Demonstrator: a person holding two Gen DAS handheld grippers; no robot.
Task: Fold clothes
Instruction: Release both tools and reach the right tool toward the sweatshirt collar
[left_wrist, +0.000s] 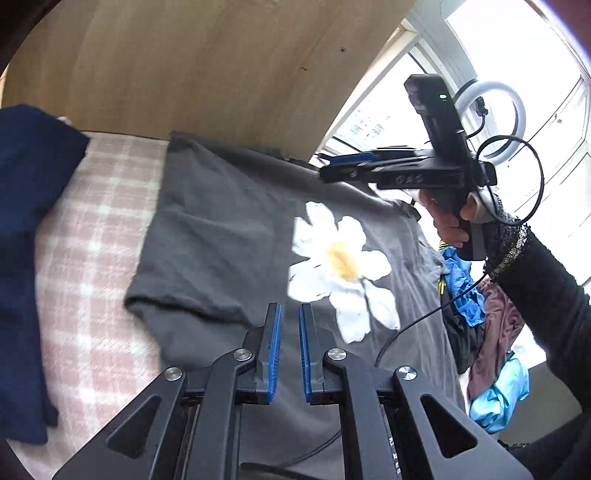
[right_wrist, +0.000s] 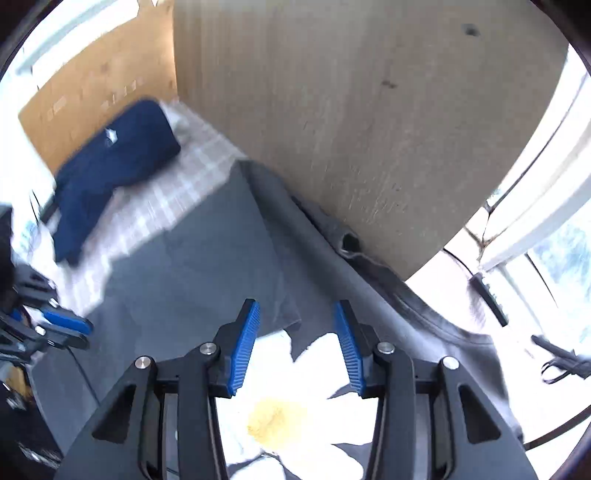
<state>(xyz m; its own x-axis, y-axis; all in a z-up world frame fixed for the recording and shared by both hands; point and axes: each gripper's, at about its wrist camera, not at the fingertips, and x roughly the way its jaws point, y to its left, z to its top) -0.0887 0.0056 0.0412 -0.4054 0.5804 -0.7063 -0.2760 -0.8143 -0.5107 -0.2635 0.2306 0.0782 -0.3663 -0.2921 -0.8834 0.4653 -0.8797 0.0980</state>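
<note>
A grey T-shirt with a white daisy print lies spread on a pink checked cover. My left gripper hovers over the shirt's near edge, its blue pads almost together with nothing between them. A hand holds my right gripper above the shirt's far right side. In the right wrist view that right gripper stands open over the daisy, empty, with a grey flap of the T-shirt lying below it. The left gripper shows at the left edge.
A folded navy garment lies at the left on the cover. A wooden panel rises right behind the shirt. A pile of blue, brown and black clothes sits at the right, with a ring light and windows beyond.
</note>
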